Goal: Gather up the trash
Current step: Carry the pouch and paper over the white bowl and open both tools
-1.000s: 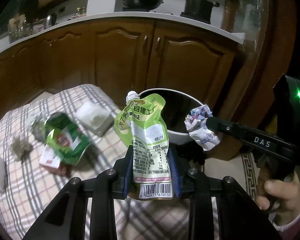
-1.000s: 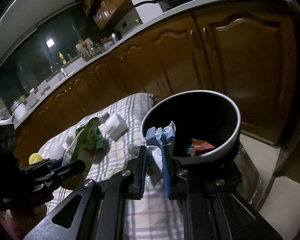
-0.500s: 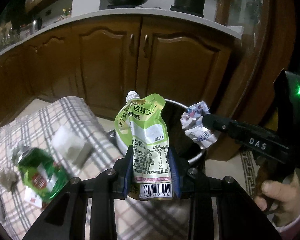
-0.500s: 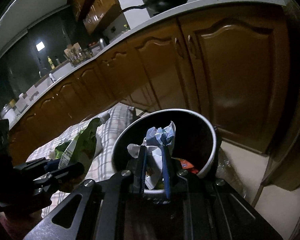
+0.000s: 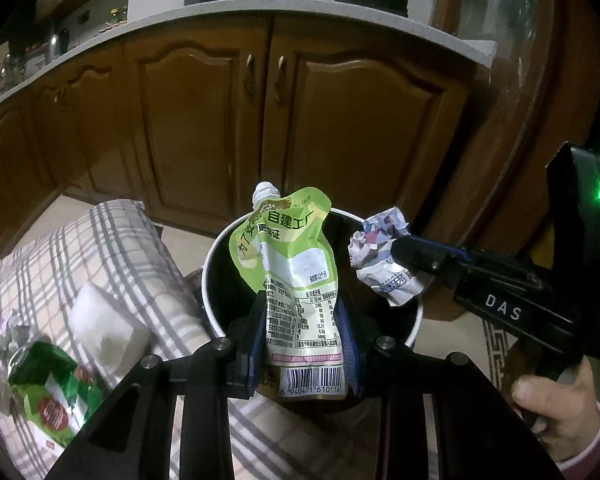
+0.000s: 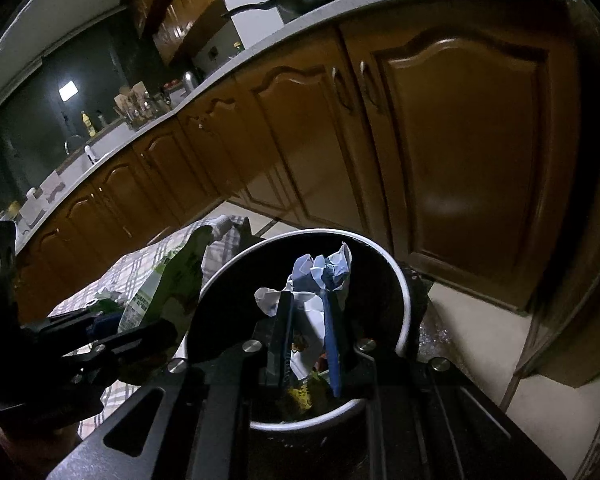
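My left gripper is shut on a green spouted pouch and holds it upright over the near rim of the round black bin. My right gripper is shut on a crumpled paper ball and holds it over the bin's mouth. The paper ball and the right gripper also show in the left wrist view, above the bin's right rim. Some trash lies inside the bin. The pouch and left gripper show at left in the right wrist view.
A plaid cloth lies left of the bin, with a green wrapper and a white tissue wad on it. Brown kitchen cabinets stand behind the bin. A wooden post rises at right.
Both grippers have moved with their loads from above the cloth towards the bin. The pouch and the paper ball are now over its opening. Both stay shut.
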The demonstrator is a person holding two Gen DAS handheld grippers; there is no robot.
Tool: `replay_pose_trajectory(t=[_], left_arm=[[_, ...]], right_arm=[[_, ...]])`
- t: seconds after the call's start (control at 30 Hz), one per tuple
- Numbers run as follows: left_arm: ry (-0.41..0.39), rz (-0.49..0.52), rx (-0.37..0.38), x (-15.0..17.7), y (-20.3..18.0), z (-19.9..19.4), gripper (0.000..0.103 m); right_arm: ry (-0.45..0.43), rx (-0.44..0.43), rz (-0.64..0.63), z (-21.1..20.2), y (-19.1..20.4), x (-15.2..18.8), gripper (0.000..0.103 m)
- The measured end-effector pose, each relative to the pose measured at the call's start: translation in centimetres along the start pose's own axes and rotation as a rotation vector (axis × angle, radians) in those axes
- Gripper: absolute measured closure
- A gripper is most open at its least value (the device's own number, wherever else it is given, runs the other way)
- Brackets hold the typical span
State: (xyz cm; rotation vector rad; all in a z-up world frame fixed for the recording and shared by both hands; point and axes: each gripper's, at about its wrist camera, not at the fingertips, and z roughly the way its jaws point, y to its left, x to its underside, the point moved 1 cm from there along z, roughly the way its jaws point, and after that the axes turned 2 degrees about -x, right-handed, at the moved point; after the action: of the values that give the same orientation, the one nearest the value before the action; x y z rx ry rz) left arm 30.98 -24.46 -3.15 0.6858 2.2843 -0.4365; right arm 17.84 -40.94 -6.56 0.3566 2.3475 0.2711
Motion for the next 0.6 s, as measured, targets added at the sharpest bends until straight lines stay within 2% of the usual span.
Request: replay_pose_trajectory(t=[0.37, 0.47, 0.6], left_arm=[[0.044, -0.036, 0.004, -0.2, 0.0, 2.7, 0.071], [0.042, -0.037, 0.007, -0.5, -0.3, 2.8, 0.068], [0.038, -0.039, 0.009, -0.6, -0.5, 2.4, 0.062]], right_arm=[[0.035, 0.002, 0.014, 1.3, -1.2, -0.1, 0.088], [0.043, 0.003, 0.014, 1.7, -1.3, -0.2, 0.088], [0.053, -0.002, 0.016, 2.1, -1.3, -0.3, 0.077]])
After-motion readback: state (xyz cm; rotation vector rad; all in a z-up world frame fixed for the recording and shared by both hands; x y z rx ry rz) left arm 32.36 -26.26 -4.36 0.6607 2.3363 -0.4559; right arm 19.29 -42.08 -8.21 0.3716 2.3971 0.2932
